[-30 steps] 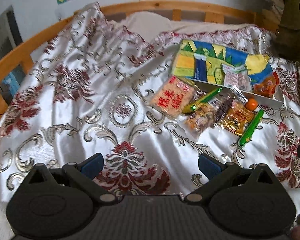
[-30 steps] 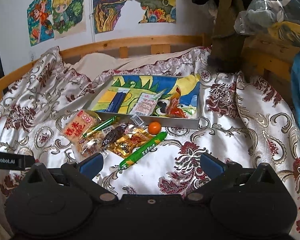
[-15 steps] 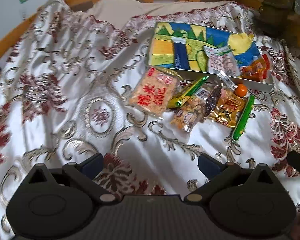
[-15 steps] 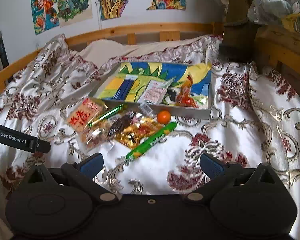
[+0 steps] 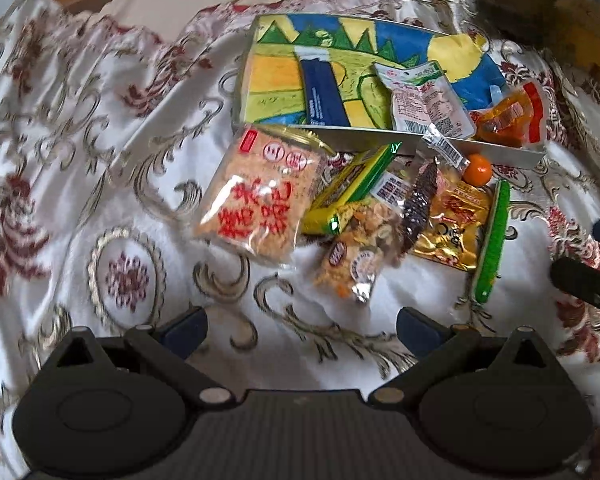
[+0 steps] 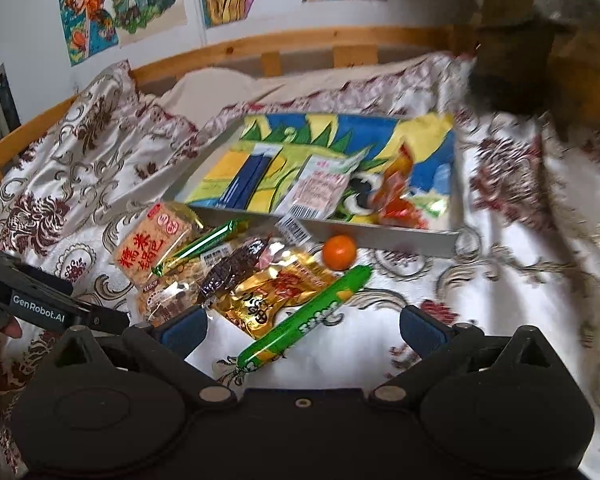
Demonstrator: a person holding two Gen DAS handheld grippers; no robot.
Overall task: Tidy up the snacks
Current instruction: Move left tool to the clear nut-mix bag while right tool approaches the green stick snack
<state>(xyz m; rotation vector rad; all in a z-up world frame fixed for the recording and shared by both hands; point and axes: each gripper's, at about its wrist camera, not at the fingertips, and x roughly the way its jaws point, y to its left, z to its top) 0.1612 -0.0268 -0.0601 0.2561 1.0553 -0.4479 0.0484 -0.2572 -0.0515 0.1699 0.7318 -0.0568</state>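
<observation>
Jaws wide; crinkly foil snack packets [image 6: 276, 292], probably sealed; satin bedspread [image 5: 112, 184].

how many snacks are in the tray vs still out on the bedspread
In the tray: 3 (blue bar, white packet, orange-red packet)
On the bedspread: 8 (rice cracker pack, green bar, nut pack, dark bar, gold packet, green sausage stick, orange ball, small barcoded wrapper)
Total: 11

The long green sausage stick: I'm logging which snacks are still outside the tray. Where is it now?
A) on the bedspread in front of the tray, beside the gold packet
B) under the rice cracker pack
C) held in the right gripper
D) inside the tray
A: the green sausage stick lies on the bedspread in front of the tray, beside the gold packet, and the open right gripper is not gripping it.
</observation>
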